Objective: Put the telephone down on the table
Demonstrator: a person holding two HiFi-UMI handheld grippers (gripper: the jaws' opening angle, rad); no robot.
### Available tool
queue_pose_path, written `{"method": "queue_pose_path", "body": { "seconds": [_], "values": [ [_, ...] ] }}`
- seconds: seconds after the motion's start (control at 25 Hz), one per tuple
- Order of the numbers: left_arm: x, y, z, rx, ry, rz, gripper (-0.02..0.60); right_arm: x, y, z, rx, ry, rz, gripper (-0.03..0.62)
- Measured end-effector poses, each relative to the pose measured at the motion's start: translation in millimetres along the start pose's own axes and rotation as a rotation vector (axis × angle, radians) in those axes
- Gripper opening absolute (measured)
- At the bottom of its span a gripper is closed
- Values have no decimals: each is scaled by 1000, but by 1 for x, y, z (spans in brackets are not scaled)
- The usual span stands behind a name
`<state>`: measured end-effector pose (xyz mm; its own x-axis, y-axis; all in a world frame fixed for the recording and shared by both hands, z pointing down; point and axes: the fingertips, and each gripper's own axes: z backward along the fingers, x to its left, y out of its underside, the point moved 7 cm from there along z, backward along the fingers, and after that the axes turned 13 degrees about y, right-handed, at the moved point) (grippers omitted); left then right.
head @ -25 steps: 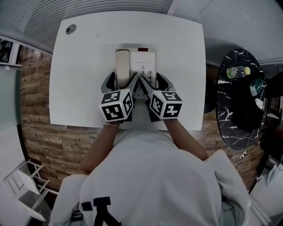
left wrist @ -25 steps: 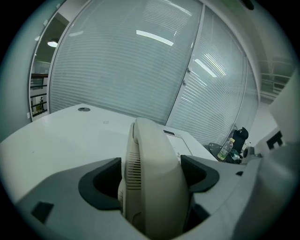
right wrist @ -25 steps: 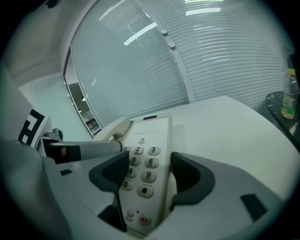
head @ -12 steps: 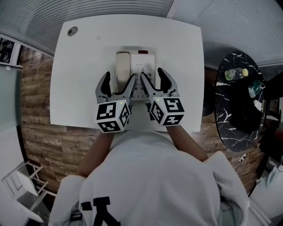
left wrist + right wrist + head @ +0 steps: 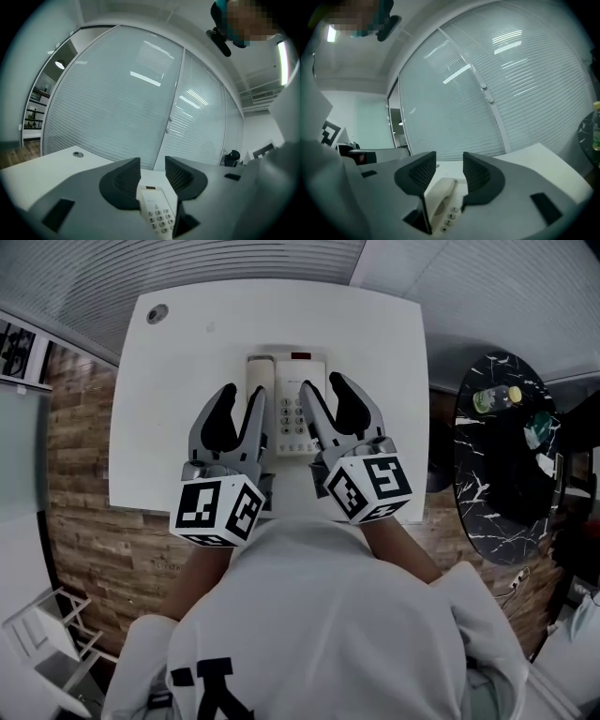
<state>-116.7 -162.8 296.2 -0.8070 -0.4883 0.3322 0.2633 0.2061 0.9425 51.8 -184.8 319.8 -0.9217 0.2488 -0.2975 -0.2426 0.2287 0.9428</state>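
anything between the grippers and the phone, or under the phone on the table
Nothing visible. The telephone already rests on the white table. The left gripper and right gripper hover above its near half with only air between; their jaws have just been closing partway, with nothing held in them.

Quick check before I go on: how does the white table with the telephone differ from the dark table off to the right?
Shape: the white table is squarish with rounded corners; the dark table is round.
Surface: the white table is plain white; the dark table is black with pale, marble-like veins.
Load: the white table bears the telephone; the dark table bears a bottle.
Both are flat-topped, and each carries something.
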Motion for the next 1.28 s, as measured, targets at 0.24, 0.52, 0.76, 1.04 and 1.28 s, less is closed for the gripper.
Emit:
{"method": "queue_pose_path", "body": {
  "seconds": [0.24, 0.52, 0.76, 1.04, 1.28],
  "values": [
    [-4, -15, 2, -41, -10, -42, 28, 9, -23, 5, -30, -26, -35, 70],
    [-4, -10, -1, -8, 1, -58, 5, 19, -29, 6, -48, -55, -16, 36],
    [-4, -8, -6, 17, 7, -67, 5, 28, -32, 5, -69, -84, 1, 32],
    [-12, -13, -11, -6, 35, -64, 5, 22, -37, 4, -78, -89, 0, 31],
    [-20, -11, -10, -14, 19, -75, 5, 16, -36, 8, -72, -103, -20, 32]
  ]
}}
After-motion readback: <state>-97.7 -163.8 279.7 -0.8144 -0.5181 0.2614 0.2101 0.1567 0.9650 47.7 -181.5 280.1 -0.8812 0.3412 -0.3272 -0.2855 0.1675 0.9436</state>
